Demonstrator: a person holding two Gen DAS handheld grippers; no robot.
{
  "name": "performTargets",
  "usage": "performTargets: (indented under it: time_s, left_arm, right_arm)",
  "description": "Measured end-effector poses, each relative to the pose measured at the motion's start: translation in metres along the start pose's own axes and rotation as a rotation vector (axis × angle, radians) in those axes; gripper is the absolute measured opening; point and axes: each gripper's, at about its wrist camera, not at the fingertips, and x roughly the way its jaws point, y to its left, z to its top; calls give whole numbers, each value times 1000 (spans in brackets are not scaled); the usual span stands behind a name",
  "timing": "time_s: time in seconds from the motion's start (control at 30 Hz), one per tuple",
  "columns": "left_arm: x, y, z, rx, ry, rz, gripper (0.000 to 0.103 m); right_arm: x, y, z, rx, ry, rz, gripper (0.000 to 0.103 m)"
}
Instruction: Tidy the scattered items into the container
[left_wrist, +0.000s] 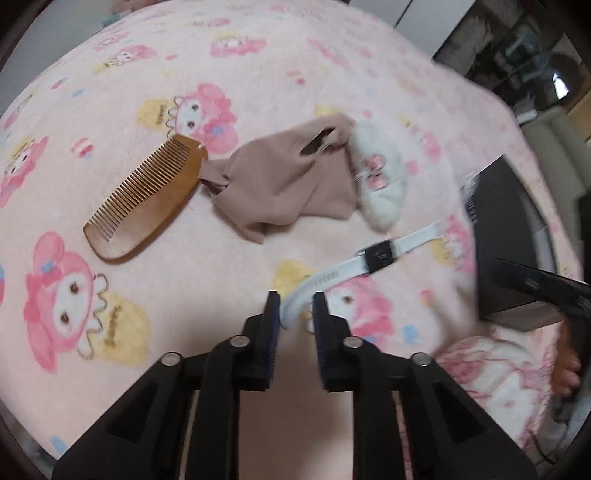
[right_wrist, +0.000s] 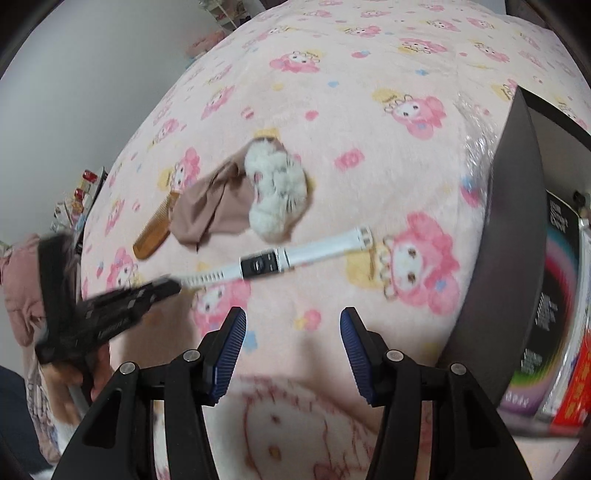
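In the left wrist view the left gripper (left_wrist: 295, 306) stands at the lower centre of the frame with its jaws set narrow. The end of the white strap of a wristwatch (left_wrist: 376, 256) lies between the blue pads (left_wrist: 271, 317); the strap touches the left-hand pad, while a gap shows at the other, so a firm pinch cannot be told. The watch runs up and to the right from there, its dark face at right of centre, resting on the pink cartoon-print blanket (left_wrist: 147, 74) of the bed.

Above the watch lies a fluffy white plush hair clip (left_wrist: 380, 184), touching a crumpled beige cloth (left_wrist: 280, 184) to its left. Further left, a wooden comb (left_wrist: 147, 199) touches the cloth's corner.

At the right edge sits a dark box (left_wrist: 517, 236), the container.

In the right wrist view the right gripper (right_wrist: 293, 325) at lower centre has its jaws moderately wide with nothing between them, hovering over the blanket (right_wrist: 369, 110). The left gripper (right_wrist: 173, 286) shows blurred at the left, at the watch (right_wrist: 266, 264) strap's end. The box (right_wrist: 495, 258) stands at the right, printed packages inside.
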Motion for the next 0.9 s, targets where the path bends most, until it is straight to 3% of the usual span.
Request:
performTargets:
  time_s: [0.13,0.27,0.47,0.73,0.83,0.9]
  left_arm:
    - [3,-9,-7,-28,-8,-134,31]
    - [36,-20,-16,-66,72,-192,31]
    - [50,-9,-4,-160,57,-307,34]
    - [66,-11,6,-181,80,-327,36]
    - [57,-10,9,-192,47,-393,37]
    - [46,-9,9,-195,2,-399,42]
  right_arm:
    - [16,-13,16,30,21,-29,49]
    - [45,-29,25,97,92,-3,49]
    - [72,-26,36,85,137,-9,49]
    - [103,-38,55,166,170,15,56]
    - [116,-44,57,185,200,51,61]
    - [116,-46,60,192,193,79,58]
